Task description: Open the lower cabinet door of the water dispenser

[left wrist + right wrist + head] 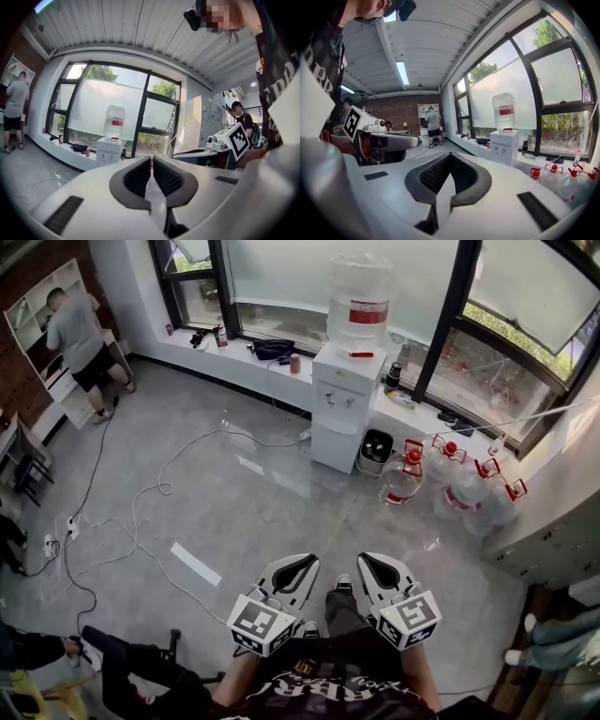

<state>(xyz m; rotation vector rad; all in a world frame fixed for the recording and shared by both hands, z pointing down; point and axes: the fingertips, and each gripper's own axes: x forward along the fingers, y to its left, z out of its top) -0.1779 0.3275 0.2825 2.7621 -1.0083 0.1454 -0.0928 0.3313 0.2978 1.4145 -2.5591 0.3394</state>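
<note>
The white water dispenser stands against the window ledge across the room, a clear bottle with a red label on top. Its lower cabinet door is closed. Both grippers are held close to the person's body, far from the dispenser. The left gripper and the right gripper point toward it, each with jaws shut and nothing between them. In the left gripper view the dispenser shows small beyond the closed tips of the left gripper. In the right gripper view the dispenser lies to the right of the right gripper.
Several water bottles with red handles and a black bin stand to the right of the dispenser. White cables trail over the grey floor, along with a white strip. A person stands at shelves at the far left.
</note>
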